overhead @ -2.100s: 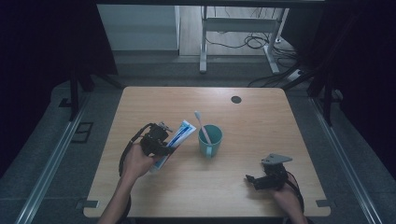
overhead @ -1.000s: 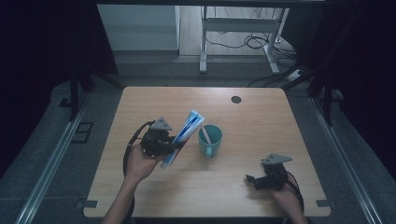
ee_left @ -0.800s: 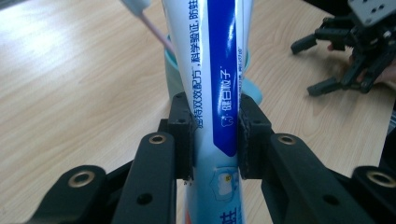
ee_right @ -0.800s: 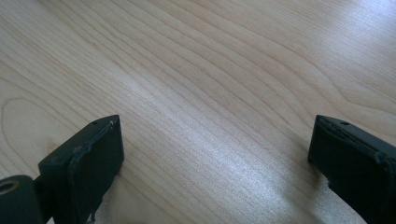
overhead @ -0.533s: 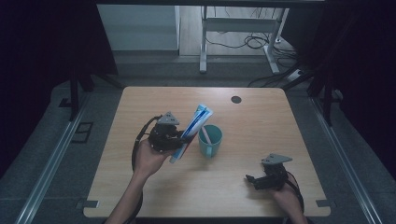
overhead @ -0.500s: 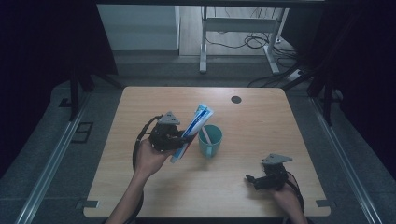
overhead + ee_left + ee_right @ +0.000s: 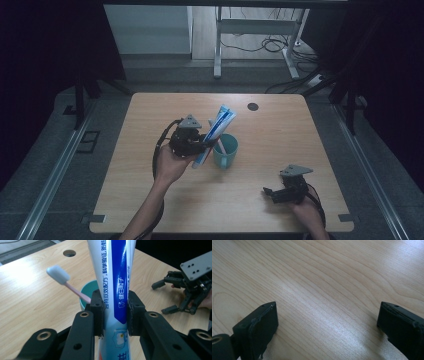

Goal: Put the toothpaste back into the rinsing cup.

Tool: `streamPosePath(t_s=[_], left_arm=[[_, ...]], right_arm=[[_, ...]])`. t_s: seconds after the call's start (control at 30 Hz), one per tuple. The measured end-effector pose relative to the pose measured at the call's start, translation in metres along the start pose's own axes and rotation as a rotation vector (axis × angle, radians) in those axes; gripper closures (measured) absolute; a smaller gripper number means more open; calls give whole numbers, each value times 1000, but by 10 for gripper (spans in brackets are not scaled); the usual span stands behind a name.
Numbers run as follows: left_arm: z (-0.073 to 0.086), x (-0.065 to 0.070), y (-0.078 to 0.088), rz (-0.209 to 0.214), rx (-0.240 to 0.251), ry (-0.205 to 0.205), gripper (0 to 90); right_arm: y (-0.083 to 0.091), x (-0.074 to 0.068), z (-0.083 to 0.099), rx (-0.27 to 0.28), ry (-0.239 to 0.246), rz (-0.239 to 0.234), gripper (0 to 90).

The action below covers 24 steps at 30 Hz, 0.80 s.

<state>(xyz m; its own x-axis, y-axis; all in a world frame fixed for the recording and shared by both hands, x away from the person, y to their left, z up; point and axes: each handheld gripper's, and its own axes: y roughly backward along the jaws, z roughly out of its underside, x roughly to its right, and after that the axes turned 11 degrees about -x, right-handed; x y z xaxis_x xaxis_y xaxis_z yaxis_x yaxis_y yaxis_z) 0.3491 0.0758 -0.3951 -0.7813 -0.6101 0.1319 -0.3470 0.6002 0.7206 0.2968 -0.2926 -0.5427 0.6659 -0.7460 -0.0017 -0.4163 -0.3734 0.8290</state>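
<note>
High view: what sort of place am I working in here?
Probably a lab or recording workspace, not a home: a bare wooden table stands on grey floor between dark curtains, with loose cables and a metal stand's legs behind it.

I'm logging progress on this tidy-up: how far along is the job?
Done: the toothbrush already stands in the teal cup. In hand: the left hand-held gripper clamps the toothpaste tube, tilted beside the cup. Left: getting the tube into the cup. The right hand-held gripper rests open.

High view overlooks table (image 7: 150, 200); gripper views seemingly skim it close.
</note>
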Motion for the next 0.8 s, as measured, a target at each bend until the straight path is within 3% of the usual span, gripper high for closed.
streamPosePath(t_s=[0.8], left_arm=[[-29, 3, -22, 5, 89, 16, 722]], right_arm=[[0, 0, 0, 2, 2, 2, 34]])
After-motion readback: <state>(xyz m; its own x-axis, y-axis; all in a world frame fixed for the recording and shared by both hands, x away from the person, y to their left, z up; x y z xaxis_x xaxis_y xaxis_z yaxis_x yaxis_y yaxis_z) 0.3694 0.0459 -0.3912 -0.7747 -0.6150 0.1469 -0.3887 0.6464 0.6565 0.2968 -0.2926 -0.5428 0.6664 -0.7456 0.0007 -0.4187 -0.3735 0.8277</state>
